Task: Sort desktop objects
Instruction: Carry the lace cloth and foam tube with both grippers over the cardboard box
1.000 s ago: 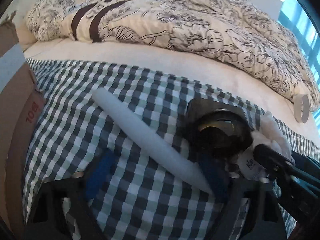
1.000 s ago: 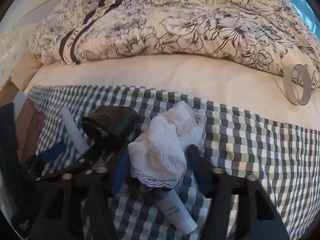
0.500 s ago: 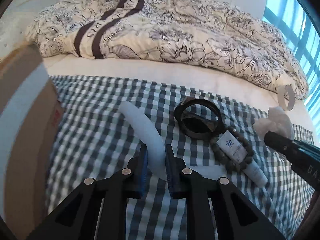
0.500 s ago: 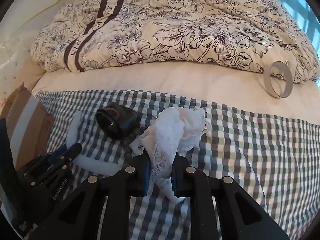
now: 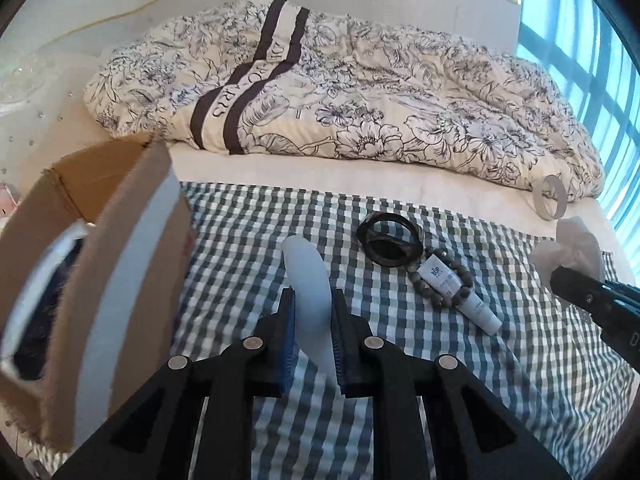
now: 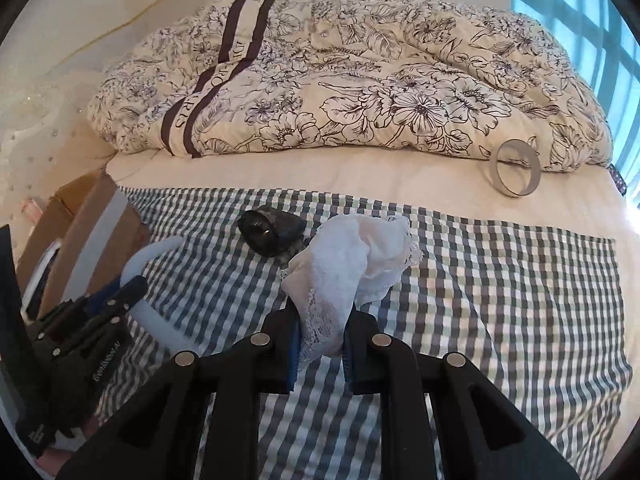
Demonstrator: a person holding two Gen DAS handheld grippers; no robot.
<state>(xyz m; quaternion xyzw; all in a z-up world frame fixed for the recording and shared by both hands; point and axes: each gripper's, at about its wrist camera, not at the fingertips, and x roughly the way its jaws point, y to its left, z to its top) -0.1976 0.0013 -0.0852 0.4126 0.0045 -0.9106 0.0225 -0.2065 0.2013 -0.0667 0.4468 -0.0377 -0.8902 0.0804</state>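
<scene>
We've got both tongs loaded. Left gripper is clamped on the white foam stick; its long axis runs straight ahead out of the jaws, bending slightly left at the far tip, clear of the checkered cloth. Right gripper is pinched on the white lace cloth, which bunches up ahead of and above the fingertips.

Key relation: the cardboard box sits just left of the left gripper, open side up, close beside the stick. From the right gripper the same box is far left, beyond the left tool. So the left hand is the nearer one for a drop there, we judge; the stick needs swinging left and likely tipping to get its length over the rim.

Still on the cloth ahead-right of the left gripper: black ring, bead bracelet, small white tube lying across the bracelet, long axis running near-right to far-left. A grey ring stands further off on the sheet by the quilt.

Box contents mostly hidden; can't tell what's inside.
</scene>
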